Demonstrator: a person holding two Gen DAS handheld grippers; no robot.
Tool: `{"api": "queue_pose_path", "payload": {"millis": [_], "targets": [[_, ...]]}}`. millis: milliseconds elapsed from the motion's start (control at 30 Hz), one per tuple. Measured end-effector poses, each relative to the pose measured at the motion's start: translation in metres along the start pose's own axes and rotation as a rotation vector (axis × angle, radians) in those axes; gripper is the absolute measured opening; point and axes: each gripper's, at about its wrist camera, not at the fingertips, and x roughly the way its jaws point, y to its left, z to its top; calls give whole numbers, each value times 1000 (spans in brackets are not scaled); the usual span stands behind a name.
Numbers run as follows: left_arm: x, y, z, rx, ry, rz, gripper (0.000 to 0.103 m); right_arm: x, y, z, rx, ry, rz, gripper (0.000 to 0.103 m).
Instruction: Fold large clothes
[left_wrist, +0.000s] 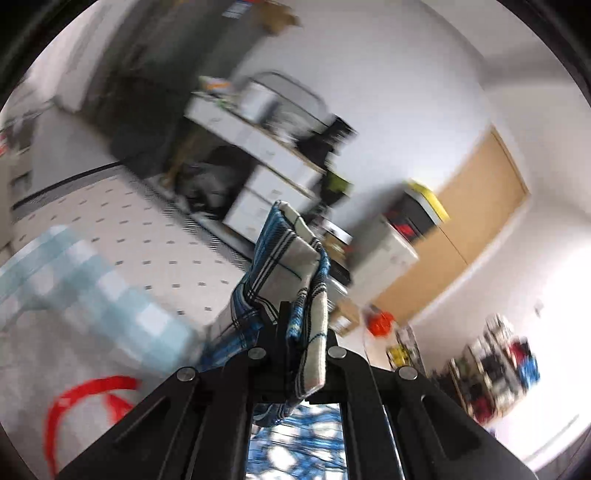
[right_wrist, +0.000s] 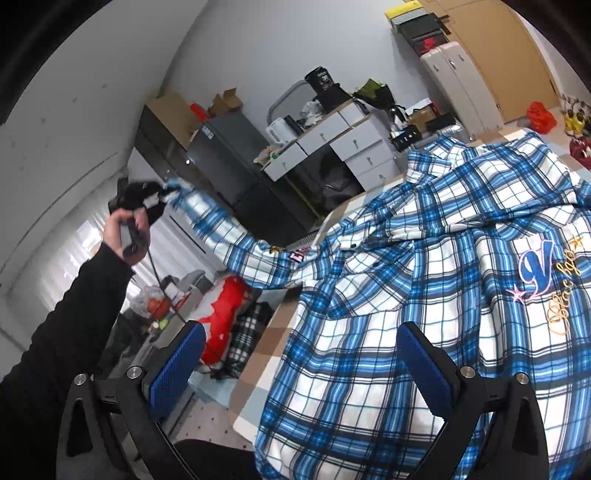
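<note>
Left jaws clamp the shirt cuff (left_wrist: 295, 258); right jaws gape.

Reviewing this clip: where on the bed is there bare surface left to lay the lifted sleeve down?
Bare checked bedding shows only as a strip along the bed's left edge, between the plaid shirt and the red item on the floor. The shirt body covers the rest in view. The left hand-held gripper holds the sleeve above that side.
</note>
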Motion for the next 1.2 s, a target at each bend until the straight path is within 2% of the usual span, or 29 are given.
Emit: {"api": "queue_pose_path", "payload": {"millis": [67, 133, 200, 233, 300, 400, 467, 600, 667, 767, 833, 867, 967, 1033, 1100, 1167, 1200], "targets": [[16, -35, -6, 85, 31, 15, 0, -4, 7, 2, -62, -12, -85, 103], [38, -74, -22, 168, 84, 9, 0, 1, 17, -1, -185, 15, -178, 103], [62, -112, -44, 243, 137, -8, 0, 12, 15, -6, -212, 75, -245, 103], [77, -133, -59, 288, 169, -15, 0, 22, 10, -12, -211, 138, -270, 103], [104, -165, -92, 354, 242, -41, 0, 32, 4, -17, -205, 210, -293, 103], [142, -208, -142, 454, 327, -59, 0, 39, -7, -24, -142, 273, -302, 103], [175, -233, -183, 467, 413, -90, 0, 37, -13, -31, -66, 278, -271, 103], [222, -266, -250, 544, 524, -109, 0, 31, -27, -42, 59, 302, -288, 103], [243, -277, -277, 558, 583, -101, 0, 27, -36, -37, 86, 299, -297, 103], [281, -276, -331, 600, 716, -44, 0, 20, -65, -34, 249, 294, -267, 103], [304, -280, -355, 630, 772, -3, 0, 22, -77, -37, 325, 319, -249, 103], [312, -270, -365, 617, 801, 9, 0, 22, -81, -37, 347, 331, -238, 103], [329, -272, -376, 532, 928, 7, 0, 19, -81, -36, 337, 327, -234, 103], [321, -277, -372, 523, 993, -36, 14, 18, -80, -36, 330, 330, -224, 103], [297, -292, -359, 541, 998, -120, 18, 19, -81, -37, 343, 331, -217, 103], [264, -299, -325, 552, 938, -194, 21, 24, -81, -38, 360, 344, -203, 103], [252, -302, -313, 553, 918, -213, 36, 27, -81, -38, 364, 352, -197, 103]]}}
